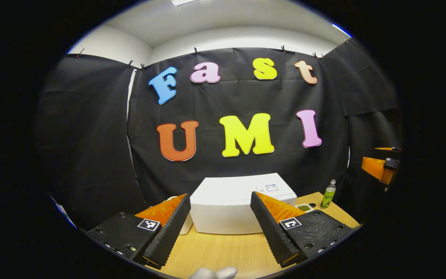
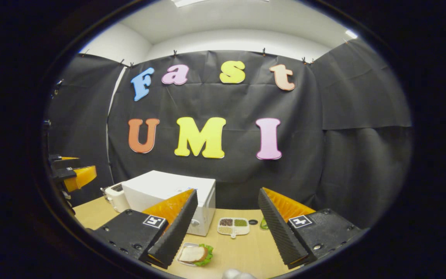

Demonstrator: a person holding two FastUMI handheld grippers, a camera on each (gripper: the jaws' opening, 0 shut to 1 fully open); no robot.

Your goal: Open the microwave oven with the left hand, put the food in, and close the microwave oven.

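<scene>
We are looking at one microwave (image 2: 168, 193), a white box sitting on the wooden table (image 2: 246, 248) toward its back left, its long axis running across the table and its door closed, facing the front edge. In front of its right corner one sandwich (image 2: 194, 254) with lettuce is lying in a clear tray, near the table's front. One toaster (image 2: 115, 197) is standing just beside the microwave's left side. To the right, one divided dish (image 2: 233, 226) of grains is resting, and farther right one green bottle (image 1: 328, 195) is standing upright. Our left gripper (image 1: 220, 228) is hanging wide open above the table, holding nothing, the microwave straight ahead between its fingers. Our right gripper (image 2: 223, 232) is likewise gaping empty.
</scene>
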